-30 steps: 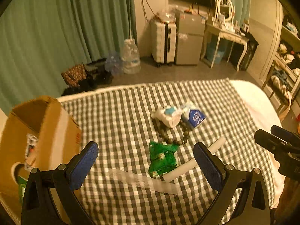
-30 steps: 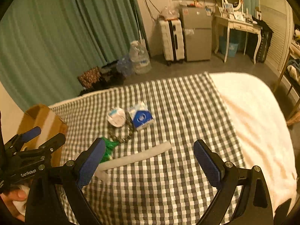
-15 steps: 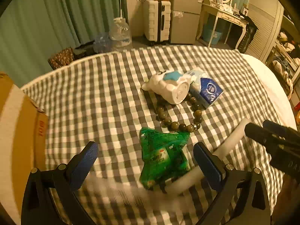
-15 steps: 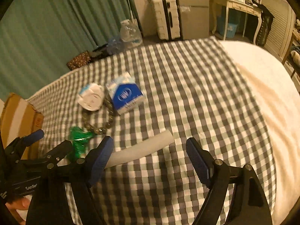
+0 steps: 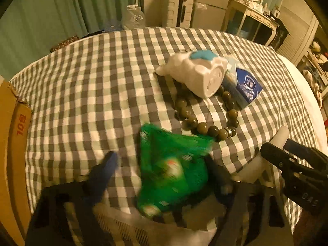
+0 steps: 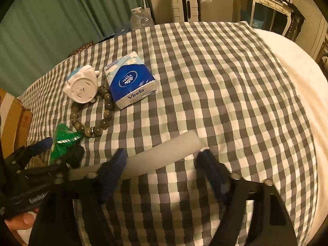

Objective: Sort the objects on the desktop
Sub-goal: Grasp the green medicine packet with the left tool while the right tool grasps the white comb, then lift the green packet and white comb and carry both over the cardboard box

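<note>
So, counting what's sitting on the checked cloth (image 6: 215, 78): one green snack packet (image 5: 172, 168), one white foam tube (image 6: 164, 153), one bead bracelet (image 5: 207, 127), one white plastic toy (image 5: 196, 73), one blue tissue pack (image 6: 131, 82) and one clear comb (image 5: 127, 227) at the near edge. One cardboard box (image 5: 12, 143) is standing off to the left. Two grippers are working here. The left gripper (image 5: 162, 168) is closing its jaws with the packet lying between them, pads not pressing yet. The right gripper (image 6: 162, 160) is closing around the tube, also not pinching it yet.
</note>
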A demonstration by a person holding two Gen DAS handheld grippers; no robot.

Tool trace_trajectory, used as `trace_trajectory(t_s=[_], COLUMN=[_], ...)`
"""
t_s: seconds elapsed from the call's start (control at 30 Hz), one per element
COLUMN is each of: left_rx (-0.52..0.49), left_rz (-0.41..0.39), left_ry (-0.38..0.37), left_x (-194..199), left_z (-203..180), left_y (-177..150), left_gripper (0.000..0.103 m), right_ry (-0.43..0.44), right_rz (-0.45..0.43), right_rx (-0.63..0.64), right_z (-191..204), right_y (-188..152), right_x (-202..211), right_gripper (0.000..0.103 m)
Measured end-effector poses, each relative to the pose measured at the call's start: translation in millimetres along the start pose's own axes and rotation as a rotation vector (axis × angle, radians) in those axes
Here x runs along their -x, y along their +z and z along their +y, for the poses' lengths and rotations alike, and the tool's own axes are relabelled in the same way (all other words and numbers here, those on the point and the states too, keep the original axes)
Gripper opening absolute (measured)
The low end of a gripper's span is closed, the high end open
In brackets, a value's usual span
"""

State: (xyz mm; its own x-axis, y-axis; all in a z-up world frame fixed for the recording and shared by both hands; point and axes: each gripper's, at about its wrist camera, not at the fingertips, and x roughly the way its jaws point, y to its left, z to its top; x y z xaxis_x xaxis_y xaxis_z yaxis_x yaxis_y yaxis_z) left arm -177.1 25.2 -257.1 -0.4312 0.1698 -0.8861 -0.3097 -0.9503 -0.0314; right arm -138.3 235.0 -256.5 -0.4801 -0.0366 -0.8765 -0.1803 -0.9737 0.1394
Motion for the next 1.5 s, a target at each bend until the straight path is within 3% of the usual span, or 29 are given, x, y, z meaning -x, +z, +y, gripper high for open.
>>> trace_trajectory(t_s=[0.03,0.07,0.1,0.13,0.33,0.87,1.5], left_rx=[0.001,0.006,0.025,0.054,0.059,0.011,-0.036], left_rz=[-0.003,-0.006,-0.011,-0.017,-0.037,-0.155,-0.416], left_ry=[0.007,0.010,-0.008,-0.031,-0.028,-0.010,0.009], left_x=[4,7,11,14,35,116,270], left_z=[1,4,8,14,27,-5,-41], left_y=[0,1,0,-1,-5,-6,-28], left_gripper=[0.049,0.041,0.040,0.037,0.035,0.035,0.035], right_ry=[0.002,0.017,0.041,0.055,0.082,0.055,0.021], right_rz=[-0.005,-0.006,-0.002,-0.004,-0.030,-0.145,-0.374], right_rx=[0.013,0.023,0.031,0.033,0.020,0.026,0.081], right_z=[3,5,8,10,6,5,16], right_y=[-1,-1,-2,-2,-2,-3,-28], right_x=[2,4,3,4,18,80,243], right_gripper=[0.041,0.029,0.013,0.008,0.006,0.006,0.006])
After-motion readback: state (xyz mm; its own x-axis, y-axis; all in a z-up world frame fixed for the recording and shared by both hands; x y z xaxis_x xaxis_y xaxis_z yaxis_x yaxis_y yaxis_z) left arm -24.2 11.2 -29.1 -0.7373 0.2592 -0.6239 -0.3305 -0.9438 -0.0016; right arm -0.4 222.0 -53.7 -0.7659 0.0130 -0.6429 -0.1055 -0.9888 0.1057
